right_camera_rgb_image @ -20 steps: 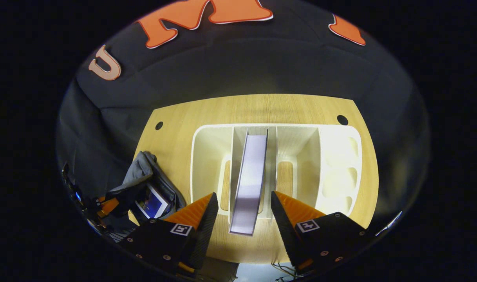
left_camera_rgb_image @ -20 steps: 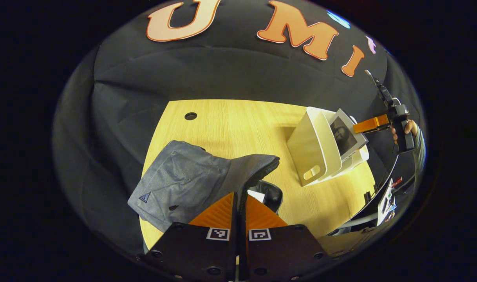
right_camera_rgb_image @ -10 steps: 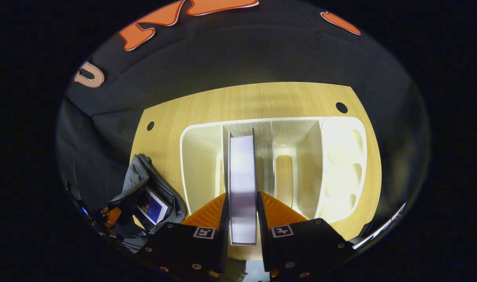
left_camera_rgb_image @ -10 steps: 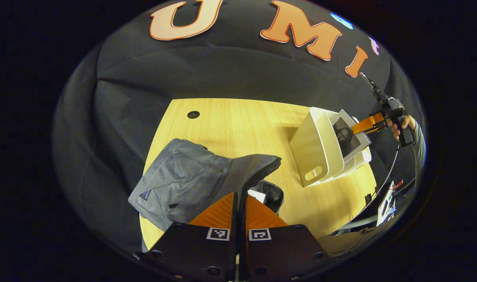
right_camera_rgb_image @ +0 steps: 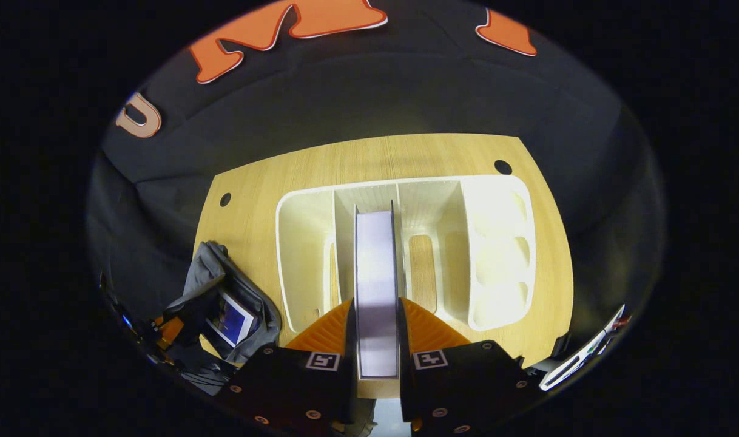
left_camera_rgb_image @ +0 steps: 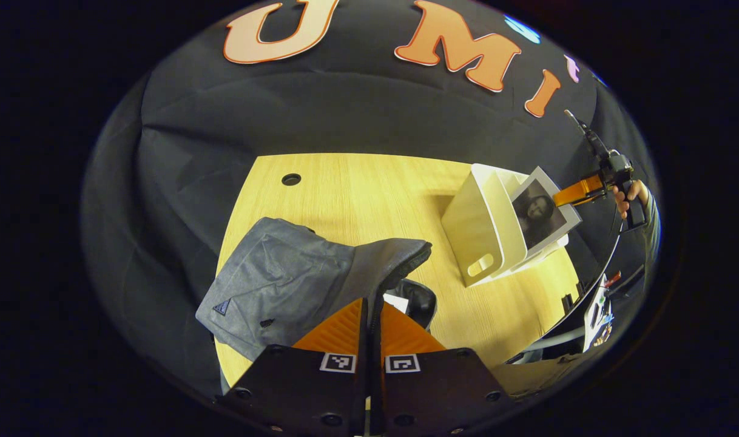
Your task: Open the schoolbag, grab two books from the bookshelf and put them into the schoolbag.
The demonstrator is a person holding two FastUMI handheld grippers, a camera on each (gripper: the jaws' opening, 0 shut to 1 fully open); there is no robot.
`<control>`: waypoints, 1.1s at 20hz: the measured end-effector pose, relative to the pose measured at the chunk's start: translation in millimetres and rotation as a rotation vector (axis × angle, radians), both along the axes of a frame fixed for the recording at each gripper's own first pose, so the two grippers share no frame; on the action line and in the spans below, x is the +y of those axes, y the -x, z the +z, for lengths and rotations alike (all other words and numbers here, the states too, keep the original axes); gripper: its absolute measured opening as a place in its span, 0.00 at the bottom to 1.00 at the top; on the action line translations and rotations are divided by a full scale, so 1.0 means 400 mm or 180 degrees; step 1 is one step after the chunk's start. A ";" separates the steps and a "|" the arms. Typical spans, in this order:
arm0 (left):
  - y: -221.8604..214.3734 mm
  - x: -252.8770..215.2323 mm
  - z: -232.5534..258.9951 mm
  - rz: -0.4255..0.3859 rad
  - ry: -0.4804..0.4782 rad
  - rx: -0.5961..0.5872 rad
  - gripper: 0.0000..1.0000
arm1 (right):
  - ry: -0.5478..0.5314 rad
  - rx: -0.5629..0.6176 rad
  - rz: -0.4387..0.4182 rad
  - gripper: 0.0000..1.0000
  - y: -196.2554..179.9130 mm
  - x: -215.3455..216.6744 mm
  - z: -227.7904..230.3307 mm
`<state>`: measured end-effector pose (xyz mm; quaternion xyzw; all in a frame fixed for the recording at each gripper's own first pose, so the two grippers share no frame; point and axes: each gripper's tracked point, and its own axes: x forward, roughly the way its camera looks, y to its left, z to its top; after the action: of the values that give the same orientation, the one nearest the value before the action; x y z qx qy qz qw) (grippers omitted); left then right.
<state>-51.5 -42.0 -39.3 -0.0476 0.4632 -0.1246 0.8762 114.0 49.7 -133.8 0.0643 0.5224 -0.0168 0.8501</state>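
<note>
Above the bookshelf (right_camera_rgb_image: 497,243), right claw (right_camera_rgb_image: 375,331) clamps a book (right_camera_rgb_image: 375,285); left claw (left_camera_rgb_image: 374,321) pinches the schoolbag (left_camera_rgb_image: 296,279) rim.

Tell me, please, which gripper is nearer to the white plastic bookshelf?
Right. The right gripper is at the white plastic bookshelf, clamping a book in it; the left gripper holds the grey fabric schoolbag, across the table.

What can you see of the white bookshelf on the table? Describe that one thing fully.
The bookshelf is a white, smooth, plastic-looking rack standing on the wooden table. Upright dividers split it into open slots, with a wider end section that has oval cut-outs. A slot-shaped handle hole pierces its end wall. One book stands in a middle slot, sticking out above the rim, pinched between the right gripper fingers. The other slots look empty. The grey schoolbag lies apart from it.
</note>
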 end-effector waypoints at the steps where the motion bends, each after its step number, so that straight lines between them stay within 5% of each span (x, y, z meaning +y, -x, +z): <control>1: 0.000 -0.002 0.001 -0.0048 0.0027 -0.0009 0.04 | 0.0030 -0.0029 -0.0038 0.29 0.014 -0.003 0.008; 22: 0.014 0.027 -0.014 -0.1050 0.0292 -0.0087 0.04 | -0.0122 -0.0137 -0.1102 0.29 0.426 0.144 -0.006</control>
<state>-57.2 -31.2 -45.0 -0.0091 0.4465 -0.2883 0.8470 -56.3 107.1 -136.2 0.1699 0.4853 -0.1516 0.8442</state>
